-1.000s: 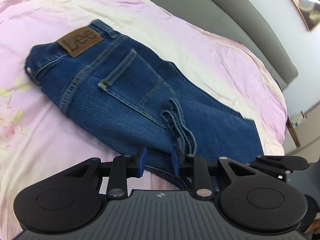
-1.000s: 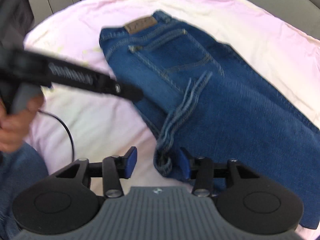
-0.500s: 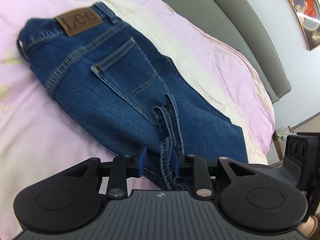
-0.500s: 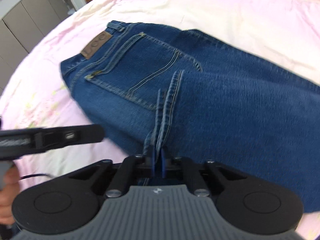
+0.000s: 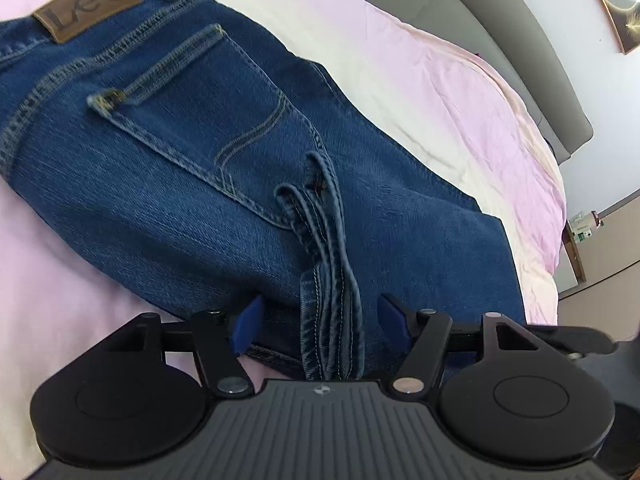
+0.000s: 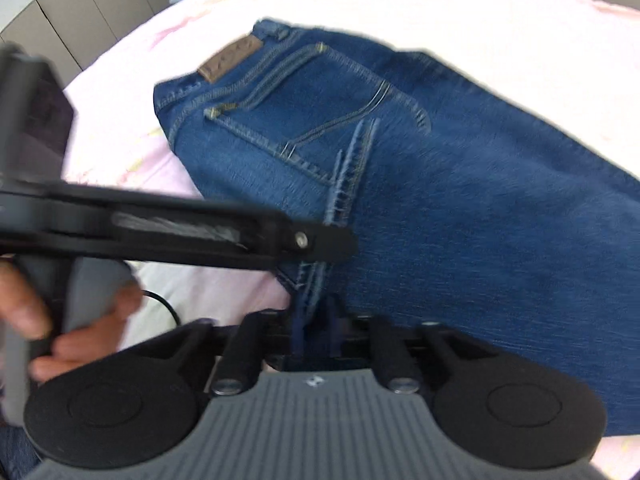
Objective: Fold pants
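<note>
In the left wrist view, the jeans lie on the bed, seat and leather waistband patch facing up, with a bundle of stitched hem edges running toward the camera. The left hand-held gripper stands with its blue pads apart on either side of that bundle, probably poised to pinch it. In the right wrist view, which is somewhat blurred, the right hand-held gripper has its pads drawn together, clamped on the same hem edges, likely holding the stacked layers aligned for the fold. The other tool crosses the frame, gripped by the person's hand.
</note>
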`<state>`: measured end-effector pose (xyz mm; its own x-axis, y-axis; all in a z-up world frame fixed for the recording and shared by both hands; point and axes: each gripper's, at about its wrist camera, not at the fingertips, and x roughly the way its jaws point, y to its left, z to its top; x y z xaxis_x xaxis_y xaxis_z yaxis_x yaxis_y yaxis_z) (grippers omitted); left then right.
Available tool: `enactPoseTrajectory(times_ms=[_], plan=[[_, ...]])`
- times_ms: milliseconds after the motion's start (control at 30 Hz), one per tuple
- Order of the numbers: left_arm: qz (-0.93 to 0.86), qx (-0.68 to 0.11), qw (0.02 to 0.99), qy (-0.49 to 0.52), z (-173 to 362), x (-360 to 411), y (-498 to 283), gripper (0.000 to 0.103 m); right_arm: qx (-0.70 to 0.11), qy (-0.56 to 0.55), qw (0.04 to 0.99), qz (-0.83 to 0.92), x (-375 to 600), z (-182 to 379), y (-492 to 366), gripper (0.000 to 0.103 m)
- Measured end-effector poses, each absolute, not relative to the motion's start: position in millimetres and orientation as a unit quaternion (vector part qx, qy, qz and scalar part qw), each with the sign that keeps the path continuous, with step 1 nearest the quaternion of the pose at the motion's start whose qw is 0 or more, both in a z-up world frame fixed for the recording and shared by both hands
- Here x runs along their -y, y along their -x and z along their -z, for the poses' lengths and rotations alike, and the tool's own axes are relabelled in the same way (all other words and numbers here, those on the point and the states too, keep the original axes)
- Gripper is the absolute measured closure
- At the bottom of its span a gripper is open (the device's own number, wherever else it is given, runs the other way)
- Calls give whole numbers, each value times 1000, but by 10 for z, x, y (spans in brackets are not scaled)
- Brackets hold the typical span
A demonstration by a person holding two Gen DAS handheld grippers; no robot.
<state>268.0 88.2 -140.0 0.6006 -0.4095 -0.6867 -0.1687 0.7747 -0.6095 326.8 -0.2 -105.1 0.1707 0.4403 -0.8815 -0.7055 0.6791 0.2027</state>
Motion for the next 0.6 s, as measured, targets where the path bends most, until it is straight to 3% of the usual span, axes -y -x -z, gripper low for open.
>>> enactPoseTrajectory(times_ms=[33,100,167,267,433,533,600], plan=[[72,-439,834,325,1415,-856,-2691,28,-512,129,763,-373,90,1009,-3271,64],[70,-439,839,312,1421,-799,-2713,35,-493,141,783,-351,322,951,-3277,64],[56,-448,847,282,1399,-715,-2725,68,-490,140,798,-322,563,948,-3309,64],[53,-443,852,274,1320,-607,-2699,84,-514,87,805,-282,957,1020,-3397,64],[58,-413,871,259,1166,-512,-2626,86,-534,32,812,-232,1406,1135,-3412,64],[53,-441,858,258,1301,-523,-2766,75,-525,17,819,-233,1570,1121,-3362,64],[53,-440,855,269,1360,-541,-2808,75,-523,10,820,-233,1622,1121,-3321,64]])
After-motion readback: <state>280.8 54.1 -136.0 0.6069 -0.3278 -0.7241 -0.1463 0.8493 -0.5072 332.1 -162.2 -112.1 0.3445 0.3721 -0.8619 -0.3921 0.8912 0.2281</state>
